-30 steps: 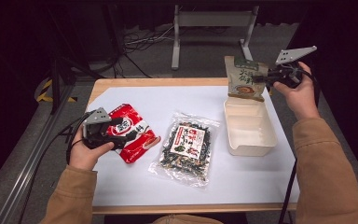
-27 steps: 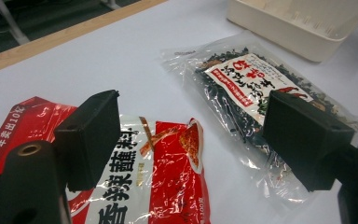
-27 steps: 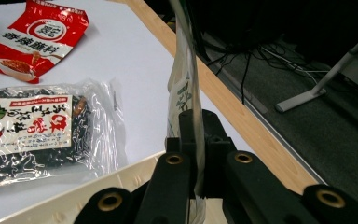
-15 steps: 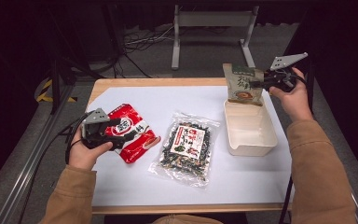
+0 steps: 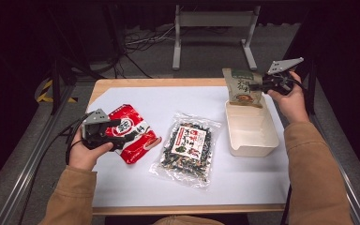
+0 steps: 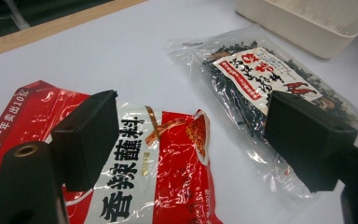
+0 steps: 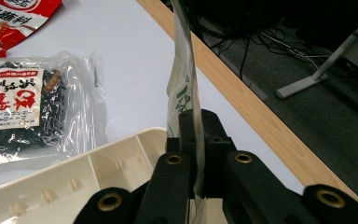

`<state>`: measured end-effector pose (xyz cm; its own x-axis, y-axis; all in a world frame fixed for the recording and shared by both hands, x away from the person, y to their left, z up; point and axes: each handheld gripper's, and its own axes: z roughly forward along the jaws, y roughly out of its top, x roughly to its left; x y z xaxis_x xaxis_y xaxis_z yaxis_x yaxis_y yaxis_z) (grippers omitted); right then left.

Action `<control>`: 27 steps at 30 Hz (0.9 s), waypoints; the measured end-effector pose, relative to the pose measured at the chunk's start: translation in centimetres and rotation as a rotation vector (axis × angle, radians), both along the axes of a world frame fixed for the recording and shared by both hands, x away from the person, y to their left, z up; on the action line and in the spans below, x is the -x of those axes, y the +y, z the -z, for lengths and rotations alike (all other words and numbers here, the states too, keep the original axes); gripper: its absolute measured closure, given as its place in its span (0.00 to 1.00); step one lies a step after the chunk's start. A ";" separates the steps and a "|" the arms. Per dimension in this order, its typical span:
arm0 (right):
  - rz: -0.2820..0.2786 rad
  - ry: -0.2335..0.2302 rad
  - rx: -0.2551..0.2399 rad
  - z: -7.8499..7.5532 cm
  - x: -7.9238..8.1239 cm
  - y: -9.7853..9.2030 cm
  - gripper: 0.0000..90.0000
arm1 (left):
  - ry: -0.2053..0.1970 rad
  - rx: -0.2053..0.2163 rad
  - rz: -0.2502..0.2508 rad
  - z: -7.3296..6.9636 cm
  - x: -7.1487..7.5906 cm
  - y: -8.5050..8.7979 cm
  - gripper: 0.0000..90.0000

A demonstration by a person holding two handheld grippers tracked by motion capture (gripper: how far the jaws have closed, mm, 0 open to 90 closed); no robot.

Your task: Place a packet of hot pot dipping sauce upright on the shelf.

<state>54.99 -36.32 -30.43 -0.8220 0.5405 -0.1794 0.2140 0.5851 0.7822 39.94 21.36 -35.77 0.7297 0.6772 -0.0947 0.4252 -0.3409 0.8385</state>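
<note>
My right gripper (image 5: 261,84) is shut on the edge of a green and tan food pouch (image 5: 241,87), held upright over the far end of a cream plastic tray (image 5: 253,136). In the right gripper view the pouch (image 7: 182,88) stands edge-on between the closed jaws of my right gripper (image 7: 196,140). My left gripper (image 5: 122,135) rests open over a red seasoning packet (image 5: 136,136) on the left of the table. In the left gripper view its jaws stand wide apart above that red packet (image 6: 140,168). A clear bag of dried black seaweed (image 5: 187,147) lies in the middle.
White paper (image 5: 168,103) covers the wooden table top (image 5: 122,84). The seaweed bag (image 6: 256,79) lies between the red packet and the tray (image 6: 307,21). Cables and a metal stand (image 5: 213,28) sit on the floor beyond the far edge.
The right gripper has carried the green pouch a little left and lower, toward the tray's far end. The left gripper has stayed put over the red packet.
</note>
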 end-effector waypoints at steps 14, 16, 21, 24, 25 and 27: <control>-0.009 -0.011 -0.001 1.5 -0.6 0.6 0.99 | 0.008 0.006 0.000 0.1 -0.1 0.1 0.20; -0.004 0.001 0.010 1.8 -0.7 0.5 0.99 | 0.004 0.006 -0.001 0.1 -0.1 0.1 0.21; 0.016 0.014 -0.015 2.8 -0.6 0.0 0.98 | 0.010 0.005 -0.001 0.2 -0.1 0.2 0.21; 0.043 0.013 -0.021 2.9 -0.4 -0.5 0.97 | 0.013 0.009 -0.004 0.3 -0.2 0.2 0.21; 0.053 0.016 -0.024 2.9 -0.4 -0.7 0.96 | 0.012 0.008 -0.003 0.3 -0.2 0.2 0.21; 0.072 0.013 -0.024 2.8 -0.2 -1.0 0.95 | 0.013 0.010 -0.004 0.3 -0.2 0.2 0.21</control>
